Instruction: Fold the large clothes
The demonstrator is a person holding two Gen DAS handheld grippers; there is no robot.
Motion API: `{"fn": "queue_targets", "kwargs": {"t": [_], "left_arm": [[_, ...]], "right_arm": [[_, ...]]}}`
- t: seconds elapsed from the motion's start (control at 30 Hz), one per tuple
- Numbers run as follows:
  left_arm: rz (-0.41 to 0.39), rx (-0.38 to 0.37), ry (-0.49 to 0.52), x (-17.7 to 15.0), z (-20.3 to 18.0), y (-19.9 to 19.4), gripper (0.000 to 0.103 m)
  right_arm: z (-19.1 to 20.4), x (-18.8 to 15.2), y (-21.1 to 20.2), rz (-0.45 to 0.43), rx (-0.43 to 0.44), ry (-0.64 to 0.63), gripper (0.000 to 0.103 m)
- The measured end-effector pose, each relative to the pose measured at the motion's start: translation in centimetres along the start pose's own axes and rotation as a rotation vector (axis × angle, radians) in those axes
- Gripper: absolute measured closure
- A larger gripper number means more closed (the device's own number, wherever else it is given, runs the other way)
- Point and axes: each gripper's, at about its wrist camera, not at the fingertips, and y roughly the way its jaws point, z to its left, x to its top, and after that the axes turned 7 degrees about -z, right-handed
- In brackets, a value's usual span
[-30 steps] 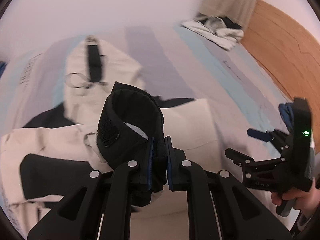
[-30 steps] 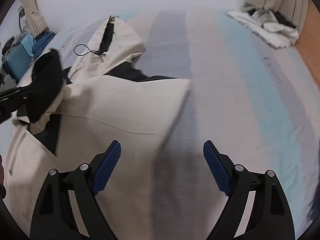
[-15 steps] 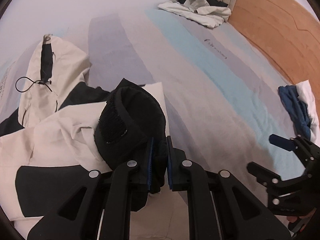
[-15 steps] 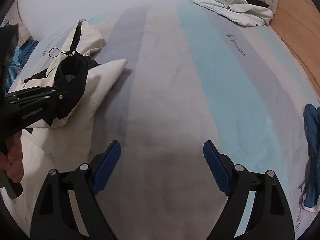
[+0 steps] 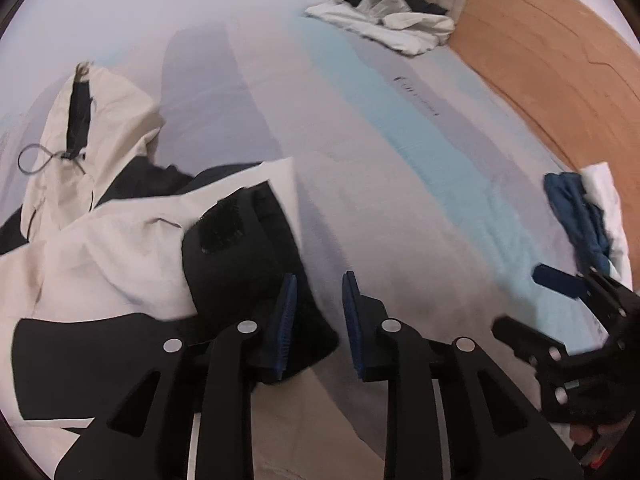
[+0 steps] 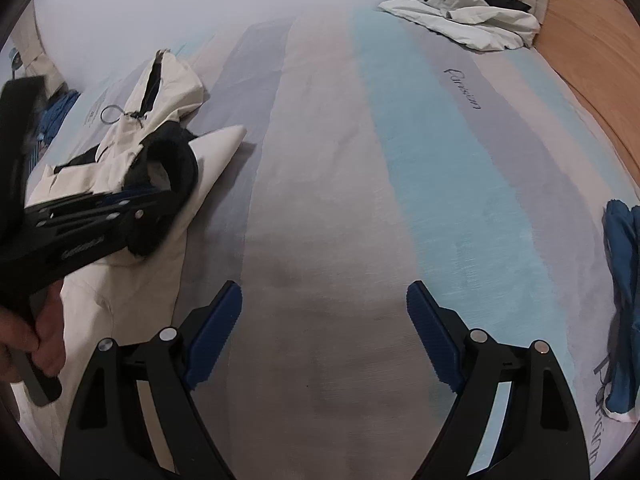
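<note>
A cream and black jacket lies spread on the left of the striped bed sheet, hood at the far end. Its black sleeve cuff rests folded over the jacket body. My left gripper is just above the cuff with its jaws opening. The cuff's edge lies loose against the left pad, and neither pad presses it. In the right wrist view the left gripper sits over the cuff. My right gripper stands open above bare sheet, right of the jacket.
A heap of white and black clothes lies at the bed's far right corner. A blue garment lies at the right edge. Wooden floor runs beyond the bed. Blue items sit past the left edge.
The left gripper carried the black cuff to the right over the jacket, then its jaws parted and the cuff settled onto the jacket. The right gripper slid right onto bare sheet.
</note>
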Motion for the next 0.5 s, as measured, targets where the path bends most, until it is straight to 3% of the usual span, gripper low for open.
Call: {"fn": "queue_targets", "kwargs": {"t": [0.17,0.23,0.27,0.37,0.5], "left_arm": [[-0.048,-0.040,0.027,0.1,0.4,-3.5,0.051],[-0.077,0.003,0.032,0.0,1.4,-5.2,0.030],[-0.090,0.017,0.031,0.0,2.1,-5.8,0.026],[-0.098,0.014,-0.020,-0.2,5.3,-7.9,0.023],[-0.091,0.105,-0.039,-0.7,10.2,-9.9,0.022]], "right_arm": [[0.2,1.2,-1.0,-0.012,0.006,0.043,0.022],[1.3,2.0,-1.3,-0.024,0.021,0.026,0.022],[2.3,2.5,-1.4,-0.031,0.036,0.008,0.022],[5.2,3.9,-1.2,-0.053,0.084,-0.033,0.022],[10.1,5.9,-0.4,-0.075,0.157,-0.084,0.023]]}}
